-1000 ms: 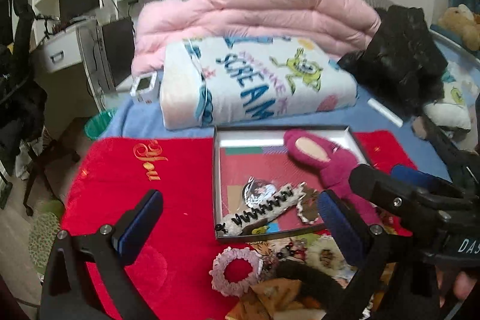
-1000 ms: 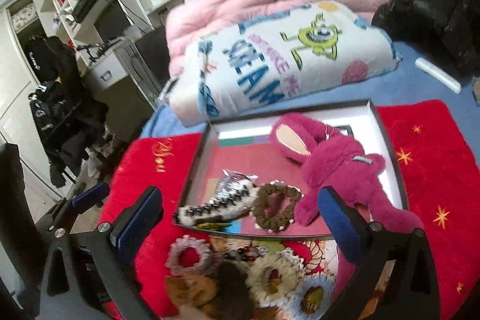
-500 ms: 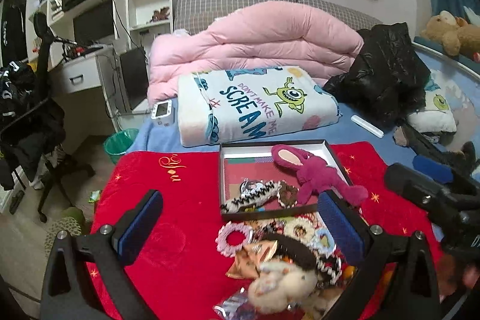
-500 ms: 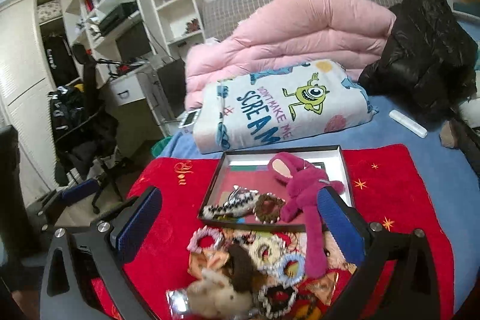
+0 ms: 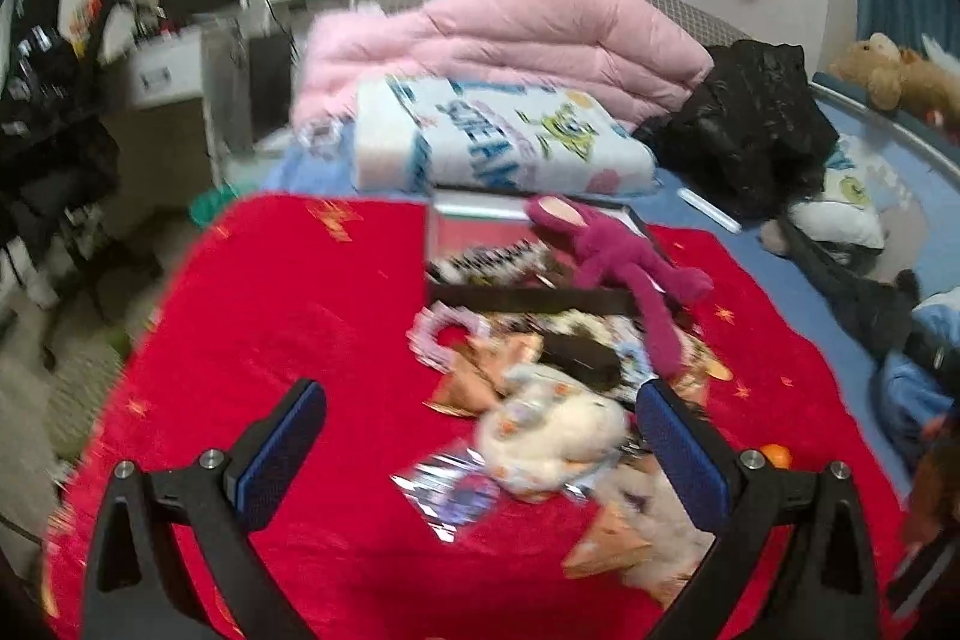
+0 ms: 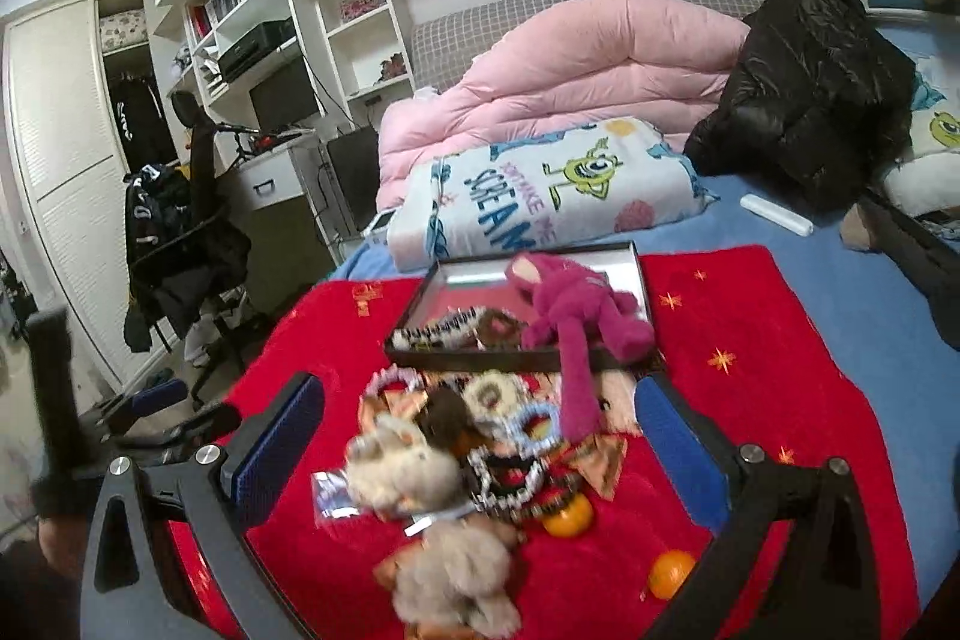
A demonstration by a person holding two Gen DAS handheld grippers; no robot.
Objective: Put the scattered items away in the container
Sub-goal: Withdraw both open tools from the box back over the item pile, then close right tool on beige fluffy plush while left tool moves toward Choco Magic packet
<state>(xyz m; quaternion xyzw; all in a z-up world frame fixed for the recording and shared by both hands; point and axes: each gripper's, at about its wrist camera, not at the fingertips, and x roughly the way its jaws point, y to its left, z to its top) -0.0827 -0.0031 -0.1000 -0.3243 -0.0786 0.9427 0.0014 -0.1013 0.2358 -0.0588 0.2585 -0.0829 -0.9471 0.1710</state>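
Observation:
A shallow black-rimmed tray (image 6: 641,274) (image 5: 528,301) sits on a red cloth (image 6: 750,352) (image 5: 288,292). A magenta plush toy (image 6: 570,304) (image 5: 606,250) lies half in it, legs over the near rim, beside a striped hair clip (image 6: 441,327). In front lies a pile: scrunchies (image 6: 528,424), a cream plush (image 6: 402,466) (image 5: 552,430), a foil packet (image 5: 450,490), two small oranges (image 6: 672,571). My left gripper (image 5: 480,448) and right gripper (image 6: 477,436) are both open and empty, held above the pile's near side.
A folded cartoon-print blanket (image 6: 558,190) and pink duvet (image 6: 588,64) lie behind the tray. A black jacket (image 6: 810,88) is at the right. A desk, shelves and a chair (image 6: 180,232) stand to the left of the bed.
Both grippers have pulled back and up from the tray, so the tray looks smaller and the whole pile in front shows. Both stay open and empty.

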